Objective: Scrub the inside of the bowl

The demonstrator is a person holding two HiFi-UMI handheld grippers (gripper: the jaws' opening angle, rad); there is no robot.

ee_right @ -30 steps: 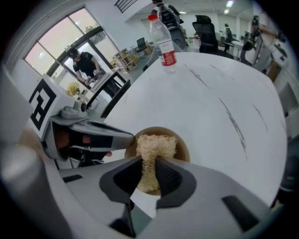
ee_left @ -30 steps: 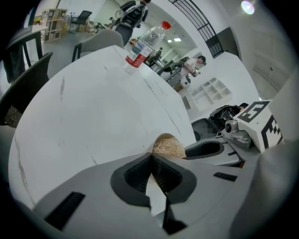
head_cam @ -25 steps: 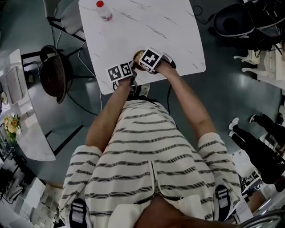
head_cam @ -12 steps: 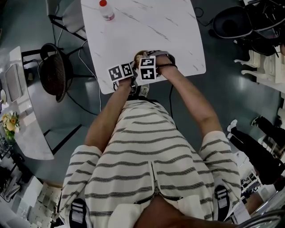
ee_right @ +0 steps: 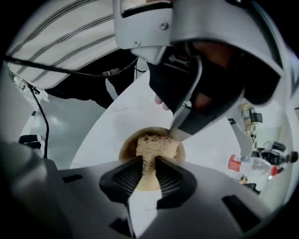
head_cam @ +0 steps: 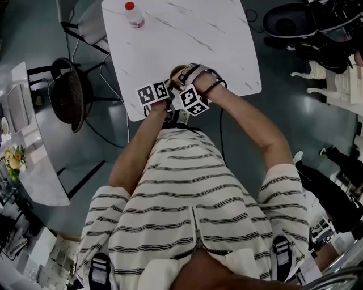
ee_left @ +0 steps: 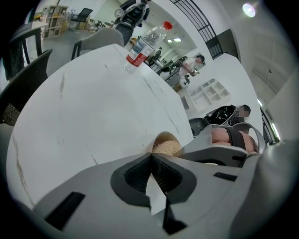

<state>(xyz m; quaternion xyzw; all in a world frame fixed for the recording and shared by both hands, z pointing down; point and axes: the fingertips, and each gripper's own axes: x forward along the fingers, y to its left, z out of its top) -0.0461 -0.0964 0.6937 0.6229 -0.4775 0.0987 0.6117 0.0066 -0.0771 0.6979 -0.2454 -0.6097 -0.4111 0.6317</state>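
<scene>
Pinching a tan scrub pad [ee_right: 156,145], the right gripper [ee_right: 148,161] is held down inside the brown bowl [ee_right: 126,148], whose rim seems clamped, for steadiness, by the left gripper [ee_left: 151,158] with jaws pressed together, at the white table [head_cam: 187,28]'s near edge.

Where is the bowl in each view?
Head view: bowl at the table's near edge, mostly hidden.
Left gripper view: low centre, just past the jaws.
Right gripper view: centre, past the jaws, scrub pad inside.
Shared landmark: the red-capped bottle, in all three.
</scene>
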